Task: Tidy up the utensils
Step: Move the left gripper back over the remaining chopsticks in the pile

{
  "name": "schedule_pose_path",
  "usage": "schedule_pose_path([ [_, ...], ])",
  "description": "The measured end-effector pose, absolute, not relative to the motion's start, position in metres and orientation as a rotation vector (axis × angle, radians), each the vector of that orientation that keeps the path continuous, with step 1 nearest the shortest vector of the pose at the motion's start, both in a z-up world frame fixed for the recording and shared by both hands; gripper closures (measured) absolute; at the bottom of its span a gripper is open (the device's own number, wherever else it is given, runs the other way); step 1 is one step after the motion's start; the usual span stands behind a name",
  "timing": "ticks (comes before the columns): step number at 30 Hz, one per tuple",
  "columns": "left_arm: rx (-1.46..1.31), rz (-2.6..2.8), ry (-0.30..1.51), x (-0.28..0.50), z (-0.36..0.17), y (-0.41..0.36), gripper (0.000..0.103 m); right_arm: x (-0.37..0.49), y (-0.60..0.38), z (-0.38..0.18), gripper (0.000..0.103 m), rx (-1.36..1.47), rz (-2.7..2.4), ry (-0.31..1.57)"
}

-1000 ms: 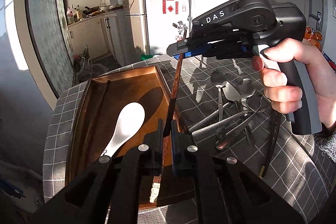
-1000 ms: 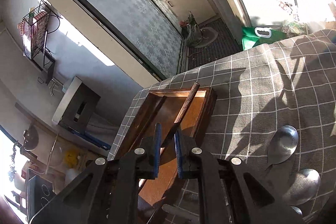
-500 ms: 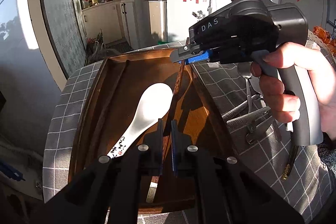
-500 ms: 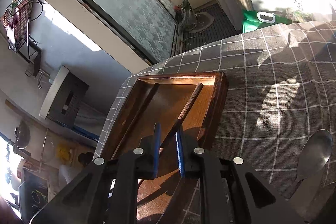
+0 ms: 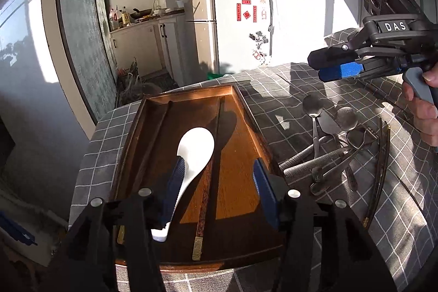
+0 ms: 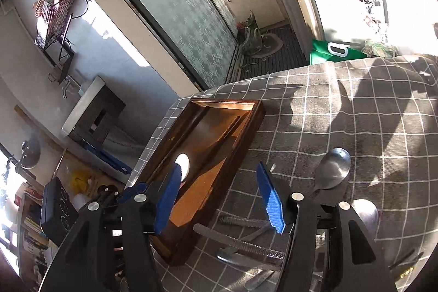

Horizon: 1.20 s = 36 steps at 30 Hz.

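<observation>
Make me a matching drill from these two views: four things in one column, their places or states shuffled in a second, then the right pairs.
Things
1. white spoon
2. wooden chopstick
3. metal spoons
4. right gripper

Places or states
A. piled on the checked cloth, right of the tray
B. lying along the tray floor, just right of the white spoon
C. fingers apart, nothing between them
D. in the tray, bowl toward the far end

Pairs: 1-D, 2-B, 3-A, 4-C
</observation>
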State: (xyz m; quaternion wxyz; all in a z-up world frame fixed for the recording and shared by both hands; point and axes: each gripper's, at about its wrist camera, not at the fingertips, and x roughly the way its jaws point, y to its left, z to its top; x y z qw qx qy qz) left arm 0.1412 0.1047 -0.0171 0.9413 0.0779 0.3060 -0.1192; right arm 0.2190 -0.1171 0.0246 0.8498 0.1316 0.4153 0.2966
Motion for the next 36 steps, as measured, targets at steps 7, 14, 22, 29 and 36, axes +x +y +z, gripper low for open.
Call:
schedule_pose_path([
  [7,0.197,-0.339,0.628,0.123,-0.009,0.057,0.032,0.192,-0.194,0.015,0.044,0.279,0.530,0.868],
  [14,0.242,-0.514,0.701,0.103,-0.026,0.003,0.027,0.166,-0.243,-0.018,0.044,0.316,0.485,0.906],
  [22,0.337,-0.570,0.733,0.089,-0.047,-0.028,0.057,0.146,-0.269,-0.041,0.044,0.367,0.474,0.909],
  [29,0.418,-0.608,0.756,0.079,-0.056,-0.043,0.064,0.142,-0.278,-0.046,0.044,0.392,0.487,0.904],
  [36,0.455,-0.589,0.777,0.081,-0.065,-0.042,0.088,0.144,-0.282,-0.051,0.044,0.405,0.489,0.905],
])
